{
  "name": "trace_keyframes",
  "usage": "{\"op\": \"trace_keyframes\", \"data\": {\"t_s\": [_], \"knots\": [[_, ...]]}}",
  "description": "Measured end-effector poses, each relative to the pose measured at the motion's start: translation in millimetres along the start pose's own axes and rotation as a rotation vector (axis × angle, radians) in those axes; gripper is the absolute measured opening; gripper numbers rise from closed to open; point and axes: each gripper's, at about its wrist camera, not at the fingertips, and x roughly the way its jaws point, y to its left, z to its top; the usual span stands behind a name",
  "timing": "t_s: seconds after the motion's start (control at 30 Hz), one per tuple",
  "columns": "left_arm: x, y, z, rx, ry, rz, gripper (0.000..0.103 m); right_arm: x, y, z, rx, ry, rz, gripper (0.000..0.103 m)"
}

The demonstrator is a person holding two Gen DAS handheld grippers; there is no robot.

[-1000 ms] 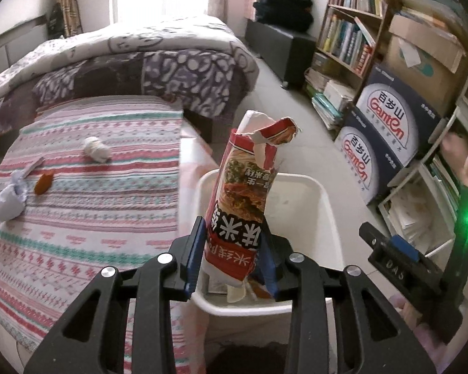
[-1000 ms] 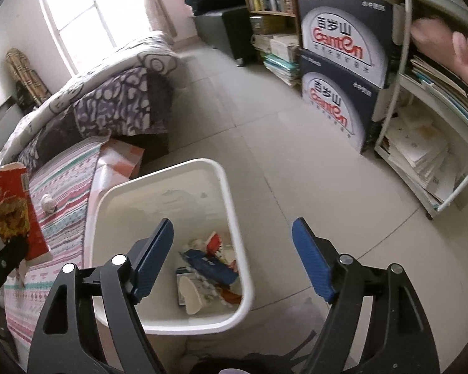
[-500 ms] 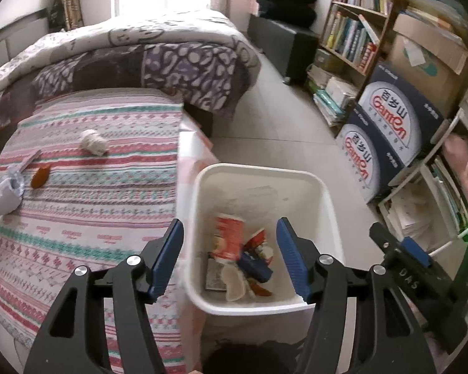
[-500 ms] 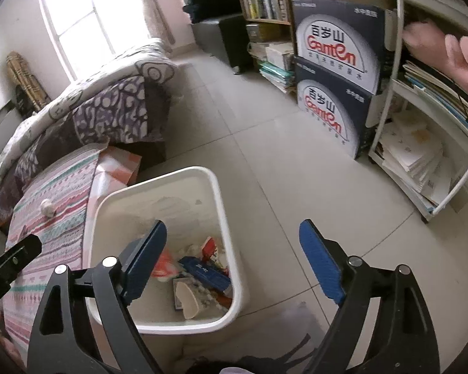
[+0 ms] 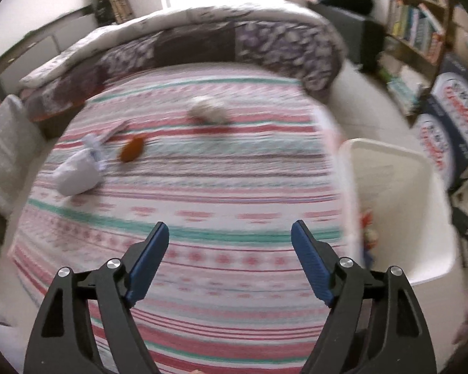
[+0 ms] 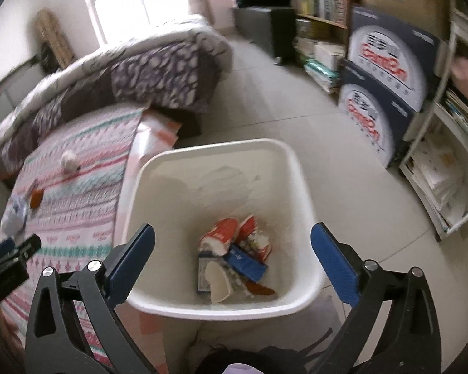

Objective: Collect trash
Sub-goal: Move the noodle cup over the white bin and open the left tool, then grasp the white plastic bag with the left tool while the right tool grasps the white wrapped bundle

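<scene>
Left claw [image 5: 230, 233] opening over the striped bed [image 5: 202, 205], nothing between its jaws; right claw [image 6: 233, 239] opening, empty, above the white bin [image 6: 299, 168] — wrappers [image 6: 234, 249] inside; crumpled tissue [image 5: 78, 171] on the bed.

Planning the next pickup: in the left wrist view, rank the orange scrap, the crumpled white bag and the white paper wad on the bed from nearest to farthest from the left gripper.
From the left gripper, jaws opening and empty:
1. Crumpled white bag, far left.
2. Orange scrap, just right of the bag; close to call with it.
3. White paper wad, farthest, near the folded quilt.
</scene>
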Motion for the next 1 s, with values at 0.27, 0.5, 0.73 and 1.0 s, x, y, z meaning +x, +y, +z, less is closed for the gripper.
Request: {"op": "trace_keyframes", "data": {"t_s": [0.27,0.5,0.73,1.0], "knots": [[51,106,10,0.037,0.074,0.243,0.079,21,67,9,-0.155,0.024,0.027,0.096],[90,154,33,0.263,0.084,0.372,0.079,54,162,50,-0.381,0.0,0.145,0.096],[120,176,50,0.45,0.146,0.337,0.079,110,259,96,-0.626,0.1,0.299,0.096],[145,182,65,0.527,0.232,0.155,0.079,168,332,109,-0.754,0.266,0.324,0.086]]}}
